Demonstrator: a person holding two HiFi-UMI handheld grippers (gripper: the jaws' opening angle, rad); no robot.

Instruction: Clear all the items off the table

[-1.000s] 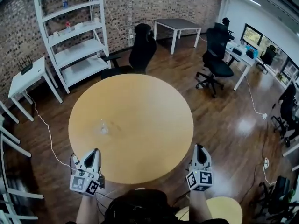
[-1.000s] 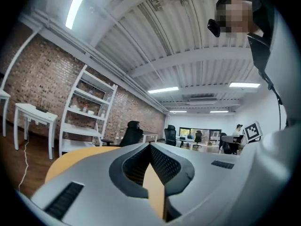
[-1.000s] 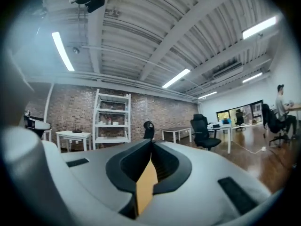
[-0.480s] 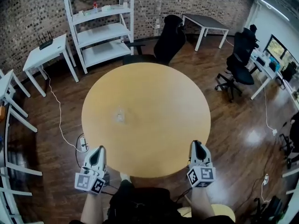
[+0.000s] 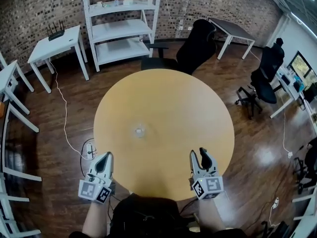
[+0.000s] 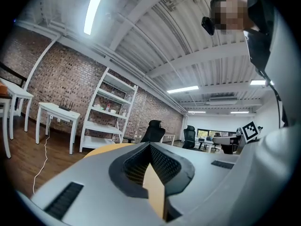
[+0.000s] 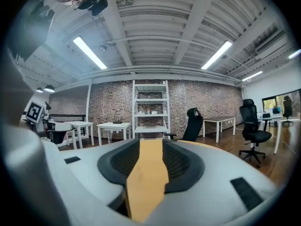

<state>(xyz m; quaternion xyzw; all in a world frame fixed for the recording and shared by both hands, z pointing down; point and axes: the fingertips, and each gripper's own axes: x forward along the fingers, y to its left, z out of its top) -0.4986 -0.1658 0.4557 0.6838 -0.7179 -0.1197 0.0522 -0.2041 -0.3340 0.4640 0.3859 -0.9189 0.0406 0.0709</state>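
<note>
Fingers (image 7: 183,166) of the right gripper (image 5: 198,153) are drawing apart, with a modest gap between them so far. Only the bare wood of the round table (image 5: 168,98) shows through that gap, so this gripper holds nothing. The left gripper (image 5: 105,155) has its tips brought together. A thin wedge of tabletop shows lower down between its pads, and it too is empty. Both grippers hover at the near side of the table, the left at the near-left edge and the right over the near-right part of the top. The only item on the table is a small clear object (image 5: 140,131), perhaps a little glass or a piece of plastic, though it is too small to tell. It sits left of the table's centre, nearer the left gripper but well apart from both. As I judge it, the step in hand is the approach to this last item, and no pick has begun. Next, one gripper should reach forward over the table with its jaws wide enough to straddle the object, come down around it and close gently, since a light, clear thing could slip or tip. If the left gripper is used, it must first open. The item then has to be carried off the table, and the pictures do not show where it should go.
</note>
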